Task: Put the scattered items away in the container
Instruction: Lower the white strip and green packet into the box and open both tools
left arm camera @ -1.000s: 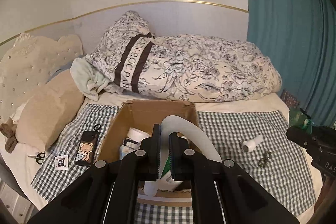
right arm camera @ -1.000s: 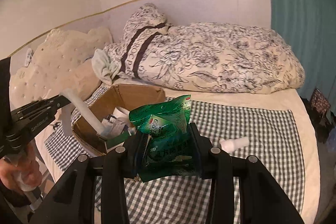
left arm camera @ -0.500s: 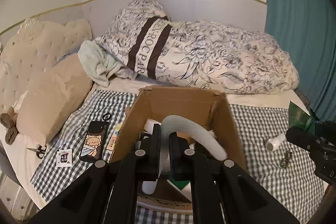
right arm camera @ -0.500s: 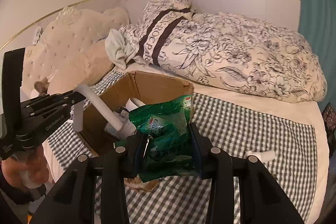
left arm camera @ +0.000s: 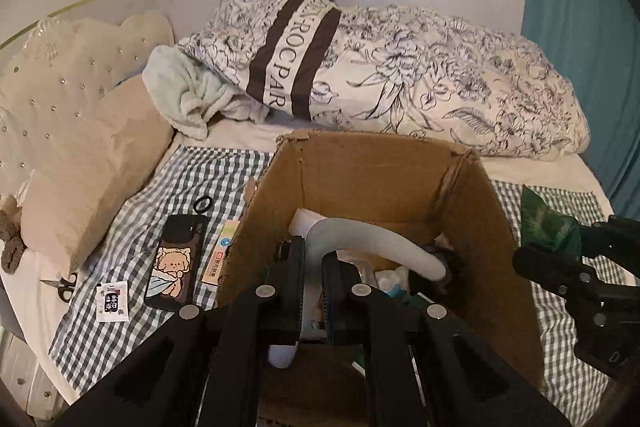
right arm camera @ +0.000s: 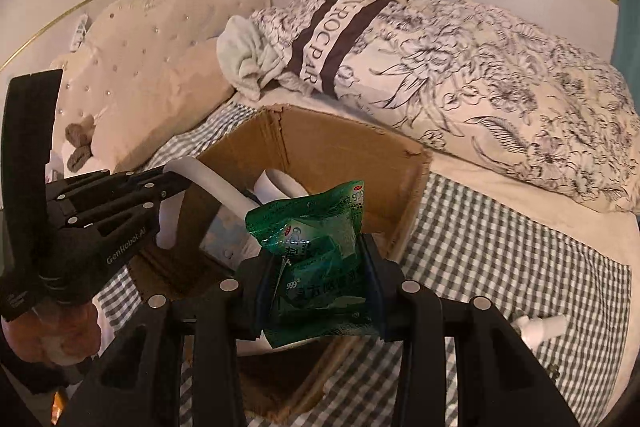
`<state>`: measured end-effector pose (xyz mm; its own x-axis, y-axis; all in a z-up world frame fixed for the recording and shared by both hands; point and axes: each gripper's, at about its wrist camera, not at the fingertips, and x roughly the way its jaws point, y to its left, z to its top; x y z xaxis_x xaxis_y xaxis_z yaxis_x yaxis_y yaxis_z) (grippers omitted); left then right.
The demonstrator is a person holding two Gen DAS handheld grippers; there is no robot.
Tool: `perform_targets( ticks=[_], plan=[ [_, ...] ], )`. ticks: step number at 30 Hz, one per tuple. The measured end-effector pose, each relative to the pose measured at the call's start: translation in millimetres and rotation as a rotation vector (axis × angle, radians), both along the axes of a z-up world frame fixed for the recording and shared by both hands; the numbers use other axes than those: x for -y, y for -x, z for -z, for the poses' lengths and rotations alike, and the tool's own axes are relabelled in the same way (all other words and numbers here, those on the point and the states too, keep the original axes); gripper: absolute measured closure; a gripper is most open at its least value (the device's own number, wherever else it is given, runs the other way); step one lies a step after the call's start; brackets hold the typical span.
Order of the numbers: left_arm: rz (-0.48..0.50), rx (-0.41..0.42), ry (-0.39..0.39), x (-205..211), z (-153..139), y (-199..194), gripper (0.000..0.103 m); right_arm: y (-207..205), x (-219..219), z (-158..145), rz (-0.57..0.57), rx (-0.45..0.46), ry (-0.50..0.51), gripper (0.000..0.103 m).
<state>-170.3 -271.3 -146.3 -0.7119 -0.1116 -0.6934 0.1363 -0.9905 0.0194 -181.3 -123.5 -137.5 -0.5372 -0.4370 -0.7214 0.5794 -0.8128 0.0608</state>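
The right tool clamps a green packet printed "999", held over the near rim of the cardboard box. The left tool, marked "GenRobot.AI", pinches a bent white tube whose end dips inside the box. Beyond, on the bed, a floral pillow reads "ROCPAR".

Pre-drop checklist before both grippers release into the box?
1. Left gripper shut on white tube: ok.
2. Tube over the cardboard box opening: ok.
3. Right gripper shut on green packet: ok.
4. Packet fully over the opening: cannot tell; it sits near the box's right wall.
5. Space left in the box: ok, though items already lie inside.
6. Grippers apart from each other: ok.
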Motion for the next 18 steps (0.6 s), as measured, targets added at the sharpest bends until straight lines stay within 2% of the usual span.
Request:
perform_targets(
  ticks=[12, 16, 18],
  plan=[
    [0.005, 0.085, -0.013, 5, 31, 27, 0.095, 25, 31, 29, -0.042, 0.043, -0.043, 0.064],
    [0.005, 0.101, -0.002, 5, 38, 33, 0.091, 32, 32, 40, -0.048, 0.056, -0.074, 0.062],
    [0.003, 0.105, -0.003, 5, 38, 34, 0.085, 35, 30, 42, -0.045, 0.057, -0.079, 0.057]
  ],
)
